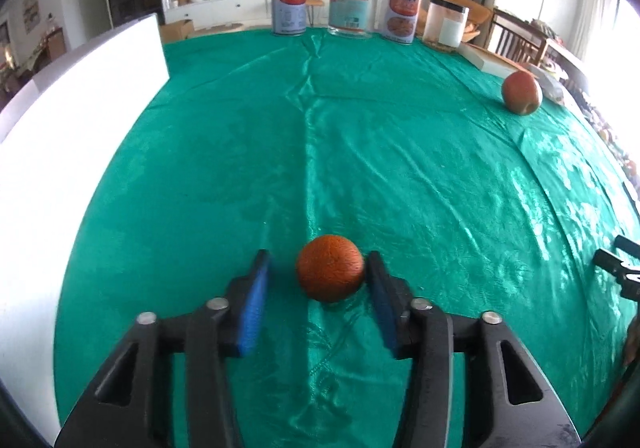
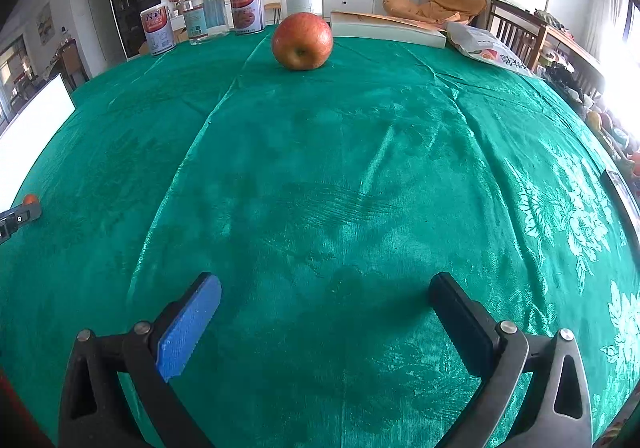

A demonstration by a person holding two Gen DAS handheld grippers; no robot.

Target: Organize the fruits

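Observation:
An orange [image 1: 330, 274] lies on the green tablecloth [image 1: 360, 148] between the fingers of my left gripper [image 1: 318, 254]. The right pad is at the orange's side, while a gap shows between the fruit and the blue left pad [image 1: 256, 300], so the gripper is open. A red apple [image 1: 521, 92] rests far off to the right. In the right wrist view the apple [image 2: 302, 41] sits straight ahead near the table's far edge. My right gripper [image 2: 326, 284] stands wide open above bare cloth, holding nothing. The orange [image 2: 30, 199] shows at the far left edge.
Two printed cans [image 1: 289, 4] and clear jars [image 1: 352, 6] line the far edge. A white board [image 1: 80, 108] stands along the left side. A flat white box [image 2: 388, 30] and a snack bag [image 2: 488, 46] lie behind and to the right of the apple.

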